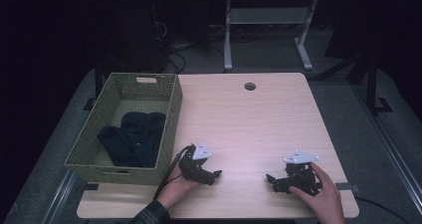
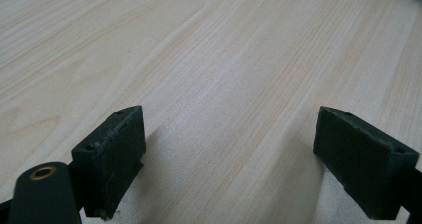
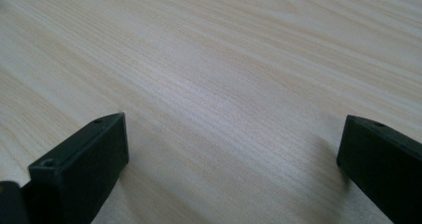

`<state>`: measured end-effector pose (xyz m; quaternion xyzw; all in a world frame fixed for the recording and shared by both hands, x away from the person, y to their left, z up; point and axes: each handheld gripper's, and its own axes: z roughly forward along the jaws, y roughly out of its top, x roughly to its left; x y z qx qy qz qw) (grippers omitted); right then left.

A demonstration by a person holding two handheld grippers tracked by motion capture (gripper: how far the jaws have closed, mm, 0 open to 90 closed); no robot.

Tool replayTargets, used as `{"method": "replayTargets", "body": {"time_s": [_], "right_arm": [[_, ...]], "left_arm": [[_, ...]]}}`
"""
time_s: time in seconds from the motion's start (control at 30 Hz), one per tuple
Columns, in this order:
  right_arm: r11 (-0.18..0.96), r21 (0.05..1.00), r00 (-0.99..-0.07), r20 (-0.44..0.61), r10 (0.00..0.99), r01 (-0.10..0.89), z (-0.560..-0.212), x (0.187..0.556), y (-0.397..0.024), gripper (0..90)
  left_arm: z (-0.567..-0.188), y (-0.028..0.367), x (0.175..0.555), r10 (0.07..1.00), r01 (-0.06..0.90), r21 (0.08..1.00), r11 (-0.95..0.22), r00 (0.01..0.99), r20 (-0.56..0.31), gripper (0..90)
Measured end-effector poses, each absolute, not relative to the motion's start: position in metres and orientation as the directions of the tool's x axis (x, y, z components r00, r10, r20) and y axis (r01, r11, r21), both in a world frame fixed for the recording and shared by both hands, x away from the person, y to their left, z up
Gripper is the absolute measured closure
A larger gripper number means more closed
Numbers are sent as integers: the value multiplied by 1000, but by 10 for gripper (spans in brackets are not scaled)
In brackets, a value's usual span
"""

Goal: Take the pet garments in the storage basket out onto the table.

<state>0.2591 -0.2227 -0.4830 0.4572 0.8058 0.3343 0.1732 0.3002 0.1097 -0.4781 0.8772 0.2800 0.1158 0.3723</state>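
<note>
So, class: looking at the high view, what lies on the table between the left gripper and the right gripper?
Nothing: between the left gripper and the right gripper the high view shows bare wooden table.

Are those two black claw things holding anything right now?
No. The left hand-held gripper and the right hand-held gripper are both open over bare table, holding nothing.

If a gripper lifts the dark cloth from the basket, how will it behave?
The dark cloth lies crumpled in folds, so it probably drapes limply and sags from one pinch. It looks light. It may drag against the woven basket wall.
</note>
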Motion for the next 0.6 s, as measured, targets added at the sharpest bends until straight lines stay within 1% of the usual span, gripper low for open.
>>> {"method": "replayTargets", "body": {"time_s": [0.33,0.6], "right_arm": [[362,697,-528,28,849,619,-483,259,-223,0],[368,697,-537,28,843,615,-483,260,-223,0]], "left_arm": [[-478,110,300,576,404,718,-567,817,-5,126],[-475,110,304,581,421,702,-574,814,-13,132]]}}
